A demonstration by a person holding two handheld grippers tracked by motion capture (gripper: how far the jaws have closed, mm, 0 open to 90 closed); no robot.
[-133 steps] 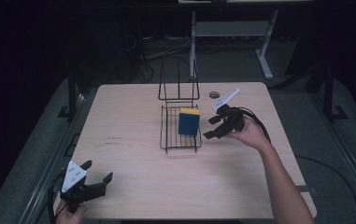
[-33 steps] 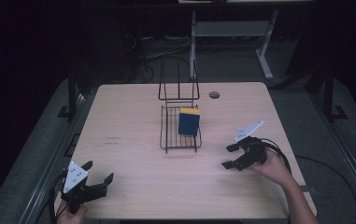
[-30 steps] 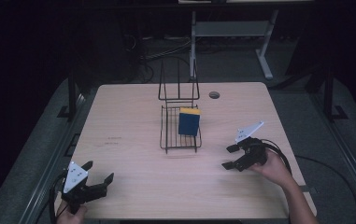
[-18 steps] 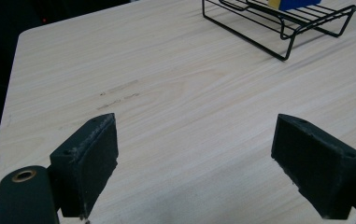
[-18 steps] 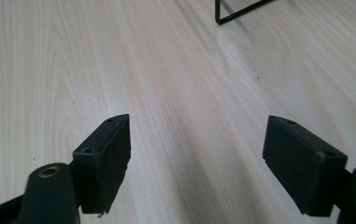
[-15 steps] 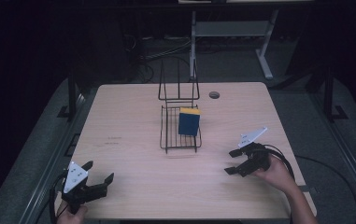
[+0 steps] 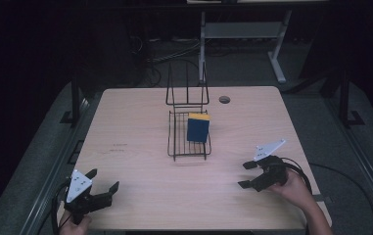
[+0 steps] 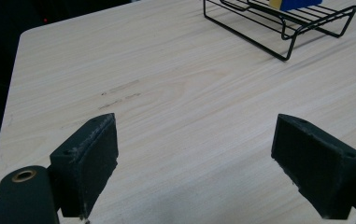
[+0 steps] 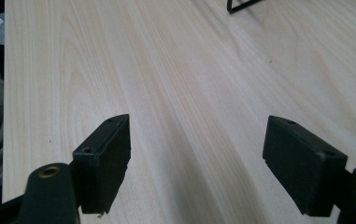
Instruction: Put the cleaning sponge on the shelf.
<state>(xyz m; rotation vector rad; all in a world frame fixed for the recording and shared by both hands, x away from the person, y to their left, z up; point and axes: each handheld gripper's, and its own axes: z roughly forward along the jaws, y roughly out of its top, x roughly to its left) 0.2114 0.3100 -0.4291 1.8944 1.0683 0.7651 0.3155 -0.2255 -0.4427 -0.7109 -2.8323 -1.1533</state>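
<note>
Wooden table [image 7: 140,127]; black wire rack [image 7: 189,142] at centre

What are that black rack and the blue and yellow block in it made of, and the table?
The rack looks like thin metal wire with a black coating: slim bent rods, slightly glossy. The block seems a sponge, judging by its matte blue body under a yellow layer, though foam is a guess. The table shows pale wood grain, smooth; whether solid wood or laminate, I cannot tell.

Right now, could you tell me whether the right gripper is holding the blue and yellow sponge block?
No, the right gripper has open, empty jaws over the bare wooden table, while the blue and yellow sponge block stands in the black wire rack.
</note>
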